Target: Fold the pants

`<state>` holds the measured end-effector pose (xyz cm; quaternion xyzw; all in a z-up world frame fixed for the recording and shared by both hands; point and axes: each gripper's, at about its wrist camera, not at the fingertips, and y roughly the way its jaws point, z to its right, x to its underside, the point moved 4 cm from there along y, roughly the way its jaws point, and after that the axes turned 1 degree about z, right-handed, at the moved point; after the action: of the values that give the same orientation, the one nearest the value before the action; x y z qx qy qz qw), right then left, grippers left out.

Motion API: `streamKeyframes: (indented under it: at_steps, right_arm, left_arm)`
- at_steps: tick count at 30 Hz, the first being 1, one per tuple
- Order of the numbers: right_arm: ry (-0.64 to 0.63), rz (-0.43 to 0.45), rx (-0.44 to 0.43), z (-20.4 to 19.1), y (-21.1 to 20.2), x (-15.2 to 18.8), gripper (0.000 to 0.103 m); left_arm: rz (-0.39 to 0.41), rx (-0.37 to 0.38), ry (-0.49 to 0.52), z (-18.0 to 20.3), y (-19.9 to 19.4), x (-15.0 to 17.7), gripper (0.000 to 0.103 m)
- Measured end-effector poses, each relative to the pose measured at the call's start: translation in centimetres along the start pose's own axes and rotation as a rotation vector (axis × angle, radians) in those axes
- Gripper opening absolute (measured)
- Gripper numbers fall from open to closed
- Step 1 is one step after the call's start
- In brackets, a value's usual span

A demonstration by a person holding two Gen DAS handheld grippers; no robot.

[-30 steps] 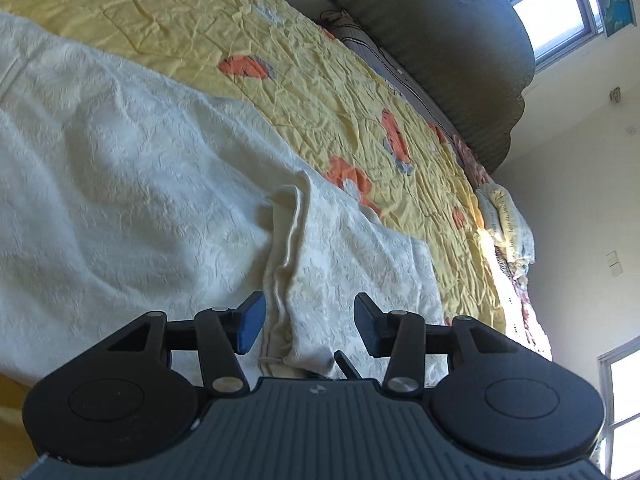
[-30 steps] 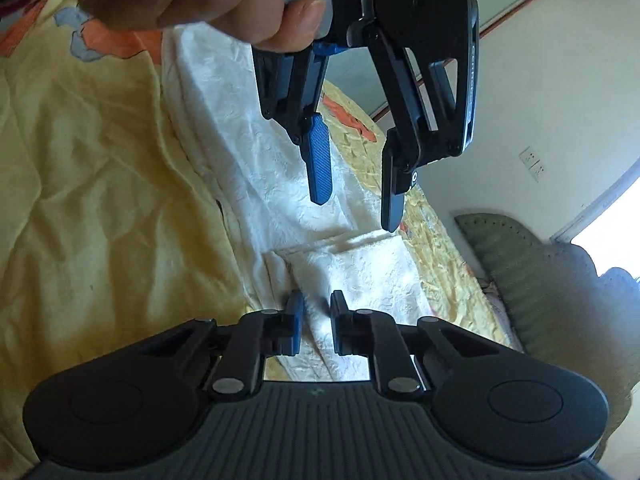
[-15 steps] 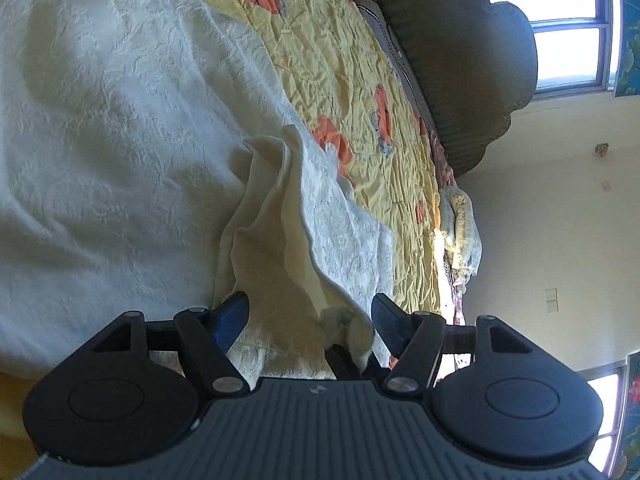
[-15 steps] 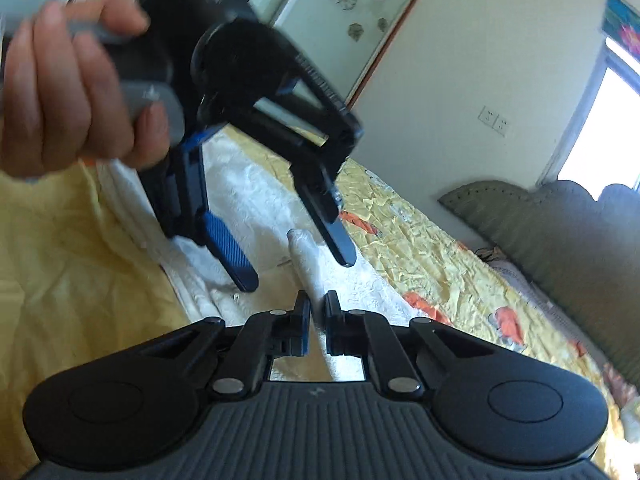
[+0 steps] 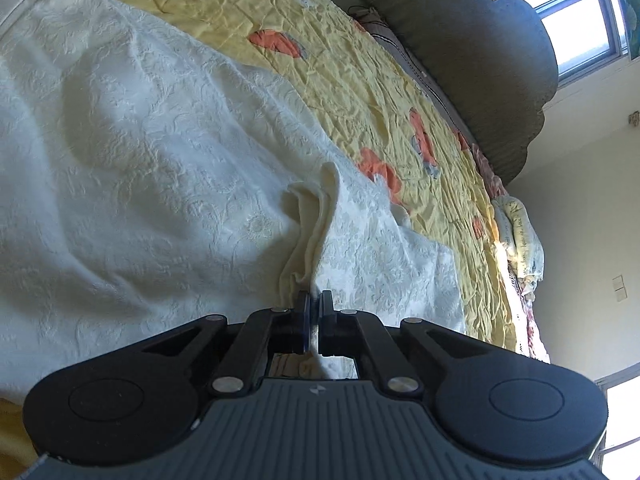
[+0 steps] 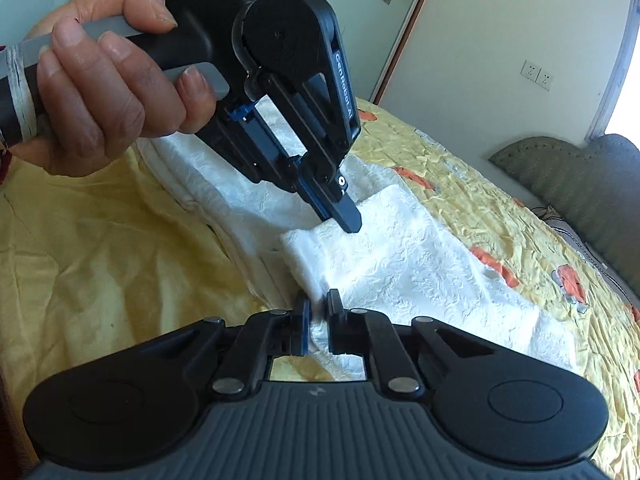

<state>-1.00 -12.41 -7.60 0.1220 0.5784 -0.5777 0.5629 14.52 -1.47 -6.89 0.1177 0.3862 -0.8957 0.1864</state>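
Note:
White textured pants [image 5: 160, 160] lie spread on a yellow bedspread [image 5: 360, 80]. In the left wrist view my left gripper [image 5: 315, 300] is shut on a raised fold at the pants' edge, with cloth pinched between the blue pads. The right wrist view shows the same left gripper [image 6: 348, 216], held by a person's hand [image 6: 100, 92], its tips down on a lifted corner of the pants [image 6: 420, 264]. My right gripper [image 6: 318, 304] is shut on the nearer corner of that same edge, with white cloth between its pads.
The bedspread [image 6: 100, 260] is wrinkled, with orange patches. A grey padded headboard [image 5: 480, 40] runs along the far side and also shows in the right wrist view [image 6: 580, 176]. A bundle of bedding [image 5: 520, 232] lies by the wall.
The left gripper's jaws, wide apart before, have closed on the pants' fold. The right wrist has rolled, so its view is now level, and the left gripper has come down onto the cloth.

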Motion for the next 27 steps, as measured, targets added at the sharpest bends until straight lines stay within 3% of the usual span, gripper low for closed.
streamKeyframes:
  at_steps: [1,2,3,4,5,6,9,13,16,17,18,20,25,27]
  right_arm:
    - [0.001,-0.004,0.001,0.1,-0.1,0.0,0.01]
    - [-0.005,-0.012,-0.004,0.1,-0.3,-0.1,0.011]
    - [-0.013,-0.019,-0.014,0.1,-0.5,-0.3,0.012]
    - [-0.012,-0.02,-0.039,0.2,-0.9,-0.5,0.018]
    - [0.004,-0.008,-0.079,0.5,-1.4,-0.8,0.026]
    - [0.031,0.015,-0.121,1.1,-1.8,-1.2,0.028]
    - [0.159,0.118,-0.194,3.3,-2.9,-2.7,0.033]
    - [0.338,0.139,-0.095,6.7,-0.7,-3.6,0.034]
    - [0.404,0.02,-0.037,8.1,3.1,-2.7,0.034]
    - [0.419,-0.015,-0.033,8.2,3.9,-2.3,0.034]
    - [0.435,-0.043,-0.043,8.1,4.6,-1.8,0.034]
    - [0.438,-0.034,-0.06,7.7,4.7,-1.6,0.034]
    - [0.422,0.015,-0.064,7.5,3.8,-2.4,0.034]
    - [0.435,0.014,-0.059,7.8,4.5,-2.7,0.036]
  left_arm:
    - [0.005,0.006,-0.002,-0.1,-0.3,-0.2,0.005]
    - [0.023,0.005,-0.002,-0.1,-0.6,-0.6,0.018]
    - [0.048,-0.006,0.003,0.0,-1.0,-1.1,0.022]
    - [0.079,-0.011,0.02,0.1,-1.4,-1.7,0.024]
    - [0.088,-0.004,0.039,0.3,-1.6,-2.2,0.032]
    - [0.086,0.013,0.048,0.3,-1.6,-2.8,0.043]
    - [0.059,0.062,0.029,0.3,-0.7,-3.9,0.059]
    - [0.016,0.059,0.004,0.1,1.3,-4.3,0.059]
    - [-0.016,0.104,-0.028,0.3,2.7,-4.6,0.059]
    - [-0.02,0.111,-0.032,0.5,3.0,-4.8,0.049]
    - [-0.024,0.114,-0.027,0.8,3.2,-4.9,0.03]
    - [-0.02,0.071,0.024,1.4,3.6,-5.2,0.009]
    - [0.105,0.026,0.182,4.1,2.8,-5.3,0.006]
    - [0.112,-0.022,0.226,4.5,3.1,-5.3,0.006]
